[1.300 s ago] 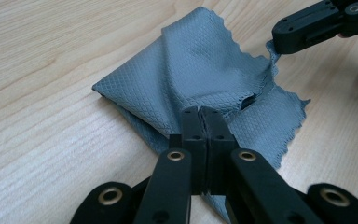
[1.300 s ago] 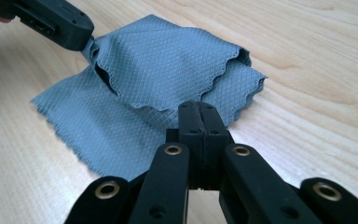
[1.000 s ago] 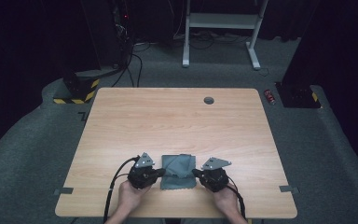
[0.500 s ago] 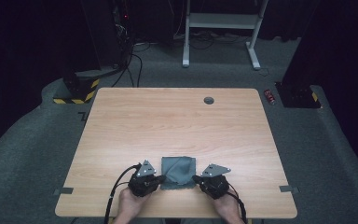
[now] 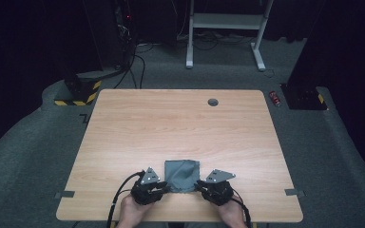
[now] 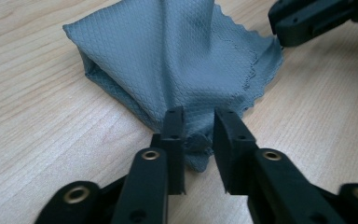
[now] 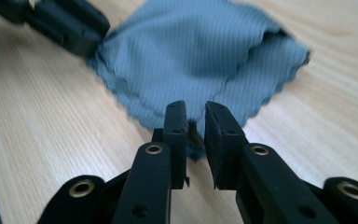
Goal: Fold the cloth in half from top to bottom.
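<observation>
High view: at the table's [image 5: 123, 142] 6 o'clock edge, left gripper [image 5: 158, 189] and right gripper [image 5: 203, 186] each pinch a corner of the grey cloth [image 5: 183, 175].

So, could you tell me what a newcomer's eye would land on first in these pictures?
Probably the grey cloth, folded near the table's front edge and pinched at both near corners. The left claw grips one corner and the right claw the other. Next, the dark floor and cables beyond the table.
</observation>
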`<action>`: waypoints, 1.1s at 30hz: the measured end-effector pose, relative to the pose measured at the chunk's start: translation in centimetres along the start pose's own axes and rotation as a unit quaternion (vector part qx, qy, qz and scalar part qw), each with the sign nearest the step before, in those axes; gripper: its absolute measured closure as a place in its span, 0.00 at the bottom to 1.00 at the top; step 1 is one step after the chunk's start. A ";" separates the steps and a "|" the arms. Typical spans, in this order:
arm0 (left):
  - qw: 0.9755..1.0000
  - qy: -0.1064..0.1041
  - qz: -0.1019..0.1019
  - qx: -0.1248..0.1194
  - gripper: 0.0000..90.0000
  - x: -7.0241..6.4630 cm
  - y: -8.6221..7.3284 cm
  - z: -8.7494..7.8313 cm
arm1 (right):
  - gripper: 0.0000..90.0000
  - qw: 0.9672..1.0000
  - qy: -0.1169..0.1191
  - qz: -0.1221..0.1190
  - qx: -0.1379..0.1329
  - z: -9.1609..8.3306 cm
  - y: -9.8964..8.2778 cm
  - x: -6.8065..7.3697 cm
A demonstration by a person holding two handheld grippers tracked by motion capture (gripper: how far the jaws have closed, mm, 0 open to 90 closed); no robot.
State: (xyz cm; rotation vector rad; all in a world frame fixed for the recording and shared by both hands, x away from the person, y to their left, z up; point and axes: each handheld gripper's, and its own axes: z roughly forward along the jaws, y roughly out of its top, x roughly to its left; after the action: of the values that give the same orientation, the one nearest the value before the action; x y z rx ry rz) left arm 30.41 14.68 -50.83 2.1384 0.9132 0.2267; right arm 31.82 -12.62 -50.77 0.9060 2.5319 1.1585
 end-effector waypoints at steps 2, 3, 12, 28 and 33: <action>1.000 -0.002 0.001 -0.002 0.76 0.1 0.0 -0.3 | 0.85 1.000 0.002 0.003 -0.011 -0.2 0.4 -0.1; 1.000 -0.004 -0.004 -0.005 0.75 0.1 -0.1 -0.5 | 0.85 1.000 0.003 0.006 -0.014 -0.4 0.6 -0.1; 0.999 0.009 -0.029 -0.026 0.66 1.0 0.1 -1.5 | 0.84 1.000 -0.003 -0.008 0.007 1.0 1.3 0.3; 0.995 0.067 -0.069 -0.002 0.63 2.9 2.1 1.9 | 0.99 0.999 -0.023 -0.040 0.029 2.3 0.9 0.9; 0.995 0.070 -0.077 0.006 0.63 3.2 1.9 2.3 | 1.00 0.999 -0.024 -0.034 0.021 1.7 0.7 0.7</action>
State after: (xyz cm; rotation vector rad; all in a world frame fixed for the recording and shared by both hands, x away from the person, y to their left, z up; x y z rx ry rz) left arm 34.73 14.63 -51.40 2.0710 1.1575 0.2979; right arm 32.34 -10.80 -51.31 0.8408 2.5360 1.0556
